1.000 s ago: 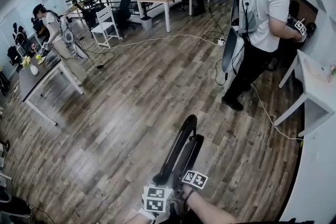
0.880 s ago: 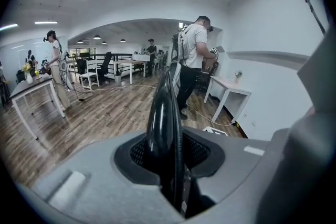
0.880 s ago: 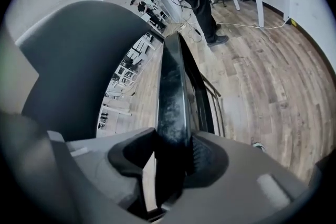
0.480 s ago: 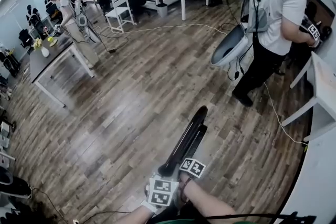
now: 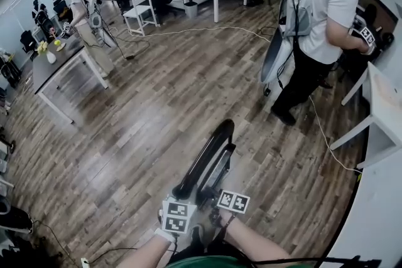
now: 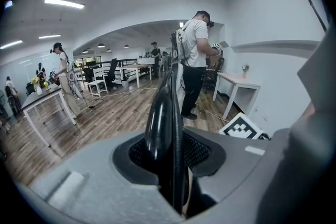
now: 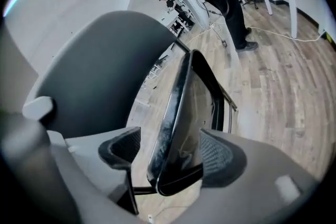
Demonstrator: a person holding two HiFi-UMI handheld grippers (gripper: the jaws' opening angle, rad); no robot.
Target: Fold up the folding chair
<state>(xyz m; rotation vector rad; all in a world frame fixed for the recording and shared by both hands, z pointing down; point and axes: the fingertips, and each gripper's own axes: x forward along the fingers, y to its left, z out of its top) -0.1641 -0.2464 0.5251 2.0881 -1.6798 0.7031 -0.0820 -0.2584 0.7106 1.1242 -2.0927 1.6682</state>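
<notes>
The folding chair [image 5: 207, 157] is black and folded flat, standing edge-on over the wood floor in front of me. My left gripper [image 5: 187, 192] holds its near end. In the left gripper view the left gripper [image 6: 170, 153] has both pads pressed on the chair's thin rim [image 6: 163, 107]. My right gripper [image 5: 212, 188] sits beside it. In the right gripper view the right gripper [image 7: 176, 153] is opening, with the chair's glossy panel [image 7: 181, 107] between its jaws and a gap at the left pad.
A person in a white shirt [image 5: 317, 22] stands at the right by a white table [image 5: 383, 94], with a cable [image 5: 323, 138] trailing across the floor. A dark table [image 5: 53, 69] and another person [image 5: 78, 12] are at the left. A white chair [image 5: 141, 9] and desks stand at the back.
The right gripper's marker cube has lifted and drawn away from the left one. The chair stays folded flat, and the left gripper keeps its hold.
</notes>
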